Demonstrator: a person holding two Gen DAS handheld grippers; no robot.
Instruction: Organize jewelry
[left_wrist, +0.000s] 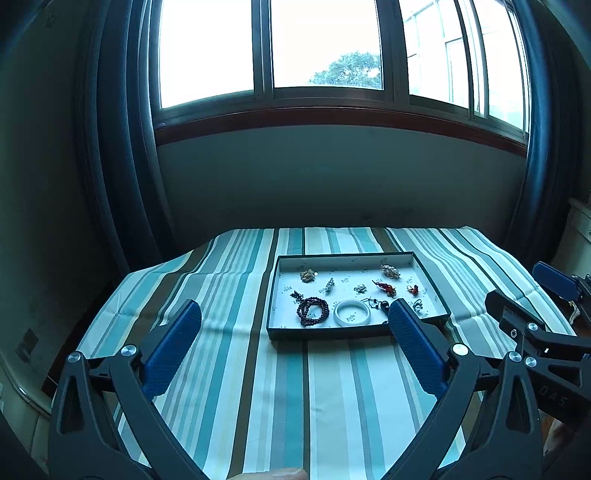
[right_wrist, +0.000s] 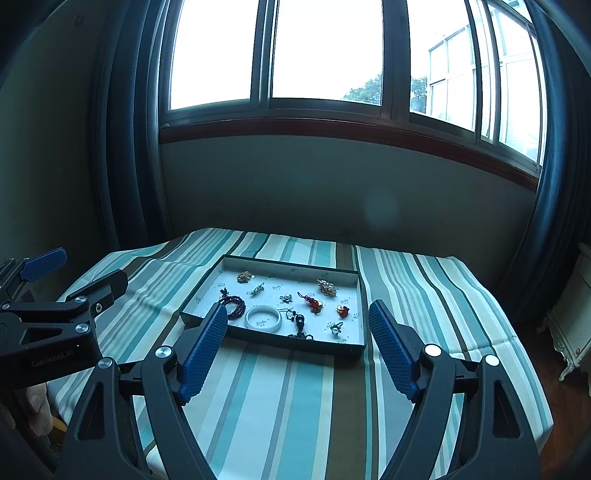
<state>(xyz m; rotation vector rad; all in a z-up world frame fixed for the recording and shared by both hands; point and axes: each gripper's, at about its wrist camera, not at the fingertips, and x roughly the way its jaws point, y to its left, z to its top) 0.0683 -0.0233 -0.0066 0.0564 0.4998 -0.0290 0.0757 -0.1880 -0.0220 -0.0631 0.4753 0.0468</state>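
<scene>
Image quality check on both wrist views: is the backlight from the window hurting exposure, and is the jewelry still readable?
Left wrist view: window blown out white, walls dim with a blue cast, fisheye bends the frame edges; tray and white bangle stay sharp. Right wrist view: same glare and curved curtains; bead bracelet is legible, and the smallest charms are too small to identify.

A shallow tray (right_wrist: 207, 291) sat flat on the striped cloth, jewelry spread inside. A white bangle (right_wrist: 262, 317) lay near its front edge, just beside a coiled dark beaded bracelet (right_wrist: 236, 307); small brooches (right_wrist: 326, 287) were scattered behind.
</scene>
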